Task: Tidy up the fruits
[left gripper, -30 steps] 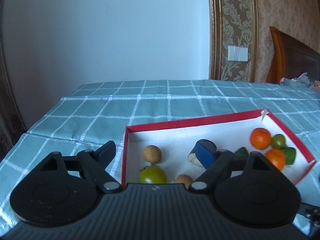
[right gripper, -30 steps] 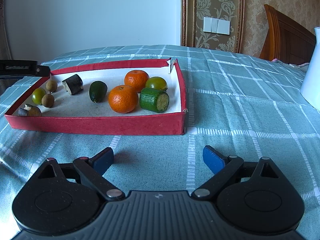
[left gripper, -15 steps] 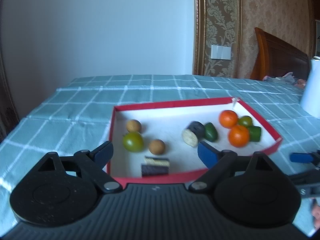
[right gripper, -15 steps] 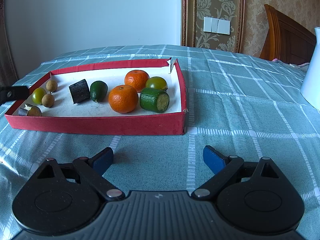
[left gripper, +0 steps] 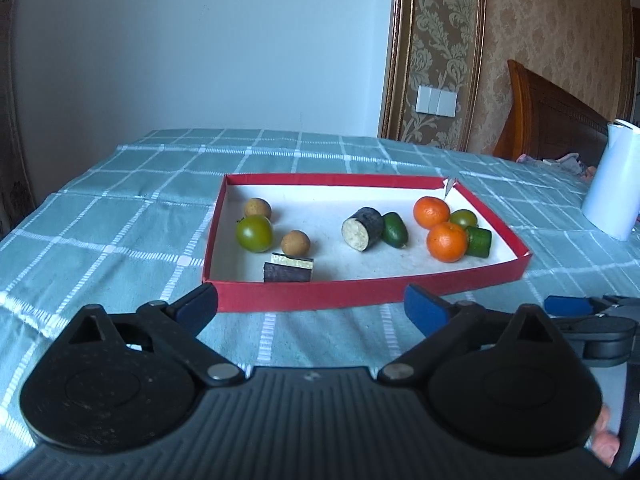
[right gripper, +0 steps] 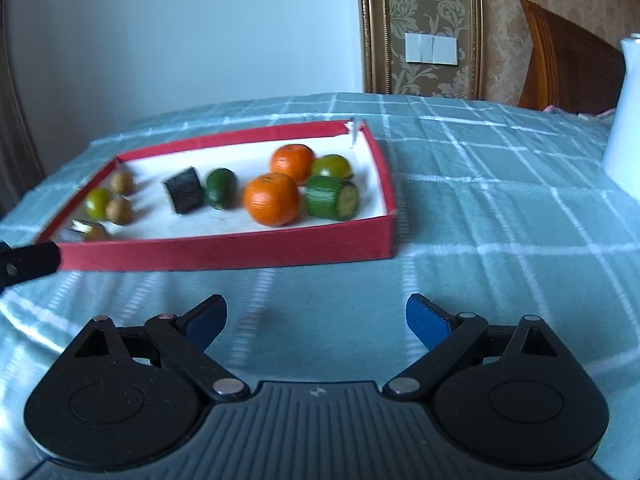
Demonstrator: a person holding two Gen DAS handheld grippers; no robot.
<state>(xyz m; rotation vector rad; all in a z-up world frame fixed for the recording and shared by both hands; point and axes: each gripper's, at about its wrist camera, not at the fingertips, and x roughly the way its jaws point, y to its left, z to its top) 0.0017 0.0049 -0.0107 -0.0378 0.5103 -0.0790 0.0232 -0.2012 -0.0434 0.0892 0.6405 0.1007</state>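
A red tray (left gripper: 320, 298) with a white floor holds the fruit. On its left lie a green tomato (left gripper: 254, 233), two brown longans (left gripper: 258, 208) and a dark eggplant slice (left gripper: 288, 269). In the middle are an eggplant chunk (left gripper: 362, 228) and a dark green fruit (left gripper: 395, 230). Two oranges (left gripper: 447, 241), a second green tomato (left gripper: 463, 218) and a cucumber piece (left gripper: 478, 241) sit at the right. My left gripper (left gripper: 310, 306) hovers before the tray's near wall, its jaws opening with nothing between them. My right gripper (right gripper: 316, 316) stands open and empty over the cloth, short of the tray (right gripper: 224, 252).
A teal checked cloth (left gripper: 120, 240) covers the table. A white jug (left gripper: 614, 184) stands to the right of the tray. A wooden headboard (left gripper: 560, 120) and a wall lie behind. The other gripper's arm (right gripper: 28, 264) shows at the left edge of the right wrist view.
My left gripper has drawn back from over the tray to its near side and its jaws have widened. The eggplant chunk it was next to now lies free. The right gripper barely shifted.
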